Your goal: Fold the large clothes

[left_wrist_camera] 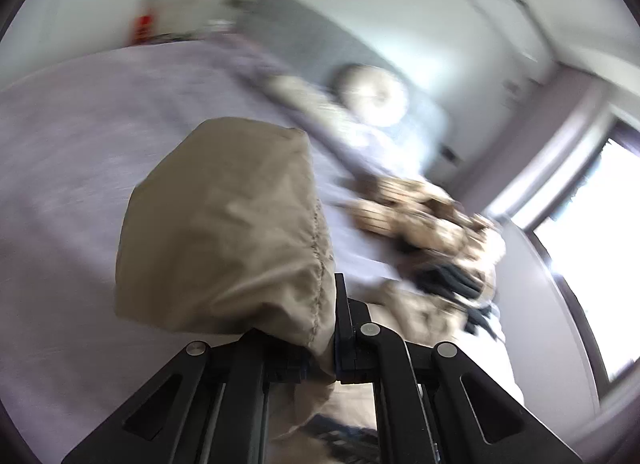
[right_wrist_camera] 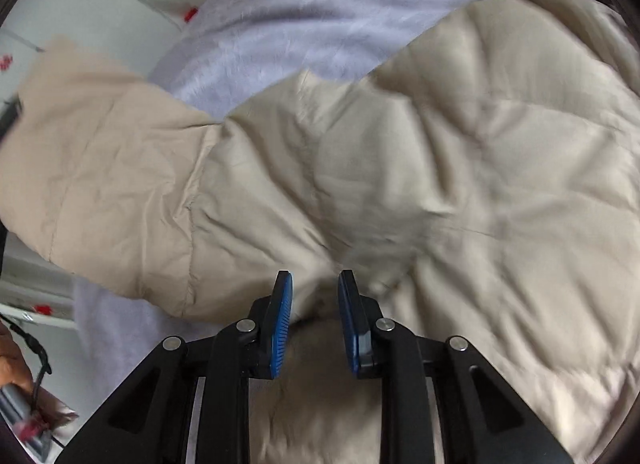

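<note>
Across a bed covered in a pale lilac, softly napped blanket (right_wrist_camera: 320, 24) lies a large beige quilted puffer coat (right_wrist_camera: 460, 168), its padded body spread wide over the right side of the right wrist view. One sleeve (right_wrist_camera: 100, 168) reaches out to the left, past the blanket's edge.

The left gripper (left_wrist_camera: 334, 328) is clamped shut on the cuff end of a beige sleeve (left_wrist_camera: 224, 224), whose stitched, gathered hem runs down into the closed jaws. That sleeve end stands up in front of the camera, lifted clear of the blanket. Beyond it, the left wrist view is badly smeared. A brown, furry trim (left_wrist_camera: 420, 216), probably the coat's hood edge, lies on the bed beside something dark. A grey headboard (left_wrist_camera: 320, 36) with a round pale cushion (left_wrist_camera: 372, 96) against it stands farther back, and a bright window (left_wrist_camera: 592, 264) is at the right.

The right gripper (right_wrist_camera: 315, 300) points steeply down at the coat near its lower edge. Its blue-padded fingers (right_wrist_camera: 282, 324) stand a little apart with a bunched fold of beige fabric between them. Whether the pads truly press on that fold is hard to tell from this angle.

At the lower left of the right wrist view a hand (right_wrist_camera: 16, 368) shows by a dark cord.
</note>
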Demonstrator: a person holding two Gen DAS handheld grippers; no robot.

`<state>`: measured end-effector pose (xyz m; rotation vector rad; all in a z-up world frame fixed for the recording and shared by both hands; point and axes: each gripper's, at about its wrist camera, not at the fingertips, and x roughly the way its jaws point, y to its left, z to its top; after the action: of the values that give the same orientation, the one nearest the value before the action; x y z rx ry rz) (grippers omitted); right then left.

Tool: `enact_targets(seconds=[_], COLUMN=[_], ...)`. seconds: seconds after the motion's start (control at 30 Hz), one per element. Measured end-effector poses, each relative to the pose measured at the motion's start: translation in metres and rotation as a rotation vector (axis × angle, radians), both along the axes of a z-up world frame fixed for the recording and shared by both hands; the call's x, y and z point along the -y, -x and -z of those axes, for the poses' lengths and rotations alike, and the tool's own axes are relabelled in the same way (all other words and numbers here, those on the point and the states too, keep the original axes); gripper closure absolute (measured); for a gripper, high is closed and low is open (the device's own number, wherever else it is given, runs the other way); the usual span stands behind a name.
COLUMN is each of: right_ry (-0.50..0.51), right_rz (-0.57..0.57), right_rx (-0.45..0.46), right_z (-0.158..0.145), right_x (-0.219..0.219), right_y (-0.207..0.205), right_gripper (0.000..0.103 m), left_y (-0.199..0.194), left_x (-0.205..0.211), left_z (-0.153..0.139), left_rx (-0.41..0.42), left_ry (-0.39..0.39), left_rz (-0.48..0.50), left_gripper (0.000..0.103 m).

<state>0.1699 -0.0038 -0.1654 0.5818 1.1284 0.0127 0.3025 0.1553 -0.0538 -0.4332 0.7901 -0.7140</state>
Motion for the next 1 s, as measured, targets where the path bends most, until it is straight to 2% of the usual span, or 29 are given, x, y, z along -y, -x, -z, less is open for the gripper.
enact_targets(seconds=[0.1,0.23,0.37,0.47,0.5,0.53,0.6,0.63,0.7,0.73,0.8,0.9,1.0], right_ry=[0.001,0.072,0.113,0.096,0.090,0.081,0.062,0.056,0.060,0.069,0.102,0.176,0.294], right_rz=[0.091,0.226,0.339,0.394,0.402,0.410,0.420,0.423,0.431,0.431,0.417,0.339,0.183], right_rx=[0.020,0.011,-0.052,-0.093,-0.096,-0.097,-0.096,-0.094,-0.090,-0.086,-0.069,0.011,0.041], right_z=[-0.023,-0.043,-0.041,-0.030,-0.027,-0.025,-0.022,-0.021,-0.019,-0.021,-0.029,-0.052,-0.059], right_x=[0.051,0.131,0.196,0.228,0.233,0.241,0.249,0.249,0.244,0.244,0.226,0.193,0.154], right_y=[0.040,0.100,0.151,0.176,0.179,0.183,0.185,0.184,0.178,0.174,0.164,0.155,0.121], right_gripper=[0.077,0.077,0.077,0.077,0.077,0.077,0.074,0.071,0.050,0.044,0.022,0.017,0.008], left_y=[0.018,0.062,0.104,0.130,0.141,0.152,0.161,0.165,0.170,0.170,0.167,0.150,0.111], left_x=[0.074,0.177,0.263,0.291,0.294,0.284,0.271,0.265,0.255,0.251,0.224,0.180,0.141], left_z=[-0.012,0.011,0.059,0.089,0.093,0.099,0.097,0.091,0.082,0.081,0.070,0.055,0.056], left_rx=[0.037,0.043,0.049,0.046,0.050,0.047,0.060,0.079,0.090,0.094,0.105,0.119,0.095], left_ry=[0.005,-0.098,-0.336,-0.493,-0.528,-0.551,-0.532,-0.521,-0.552,-0.557,-0.537,-0.528,-0.590], left_rz=[0.136,0.308,0.433,0.483,0.483,0.482,0.462,0.448,0.455,0.448,0.411,0.296,0.112], left_gripper=[0.093,0.093,0.093,0.092,0.080,0.053,0.025,0.025,0.025,0.025,0.025,0.025,0.025])
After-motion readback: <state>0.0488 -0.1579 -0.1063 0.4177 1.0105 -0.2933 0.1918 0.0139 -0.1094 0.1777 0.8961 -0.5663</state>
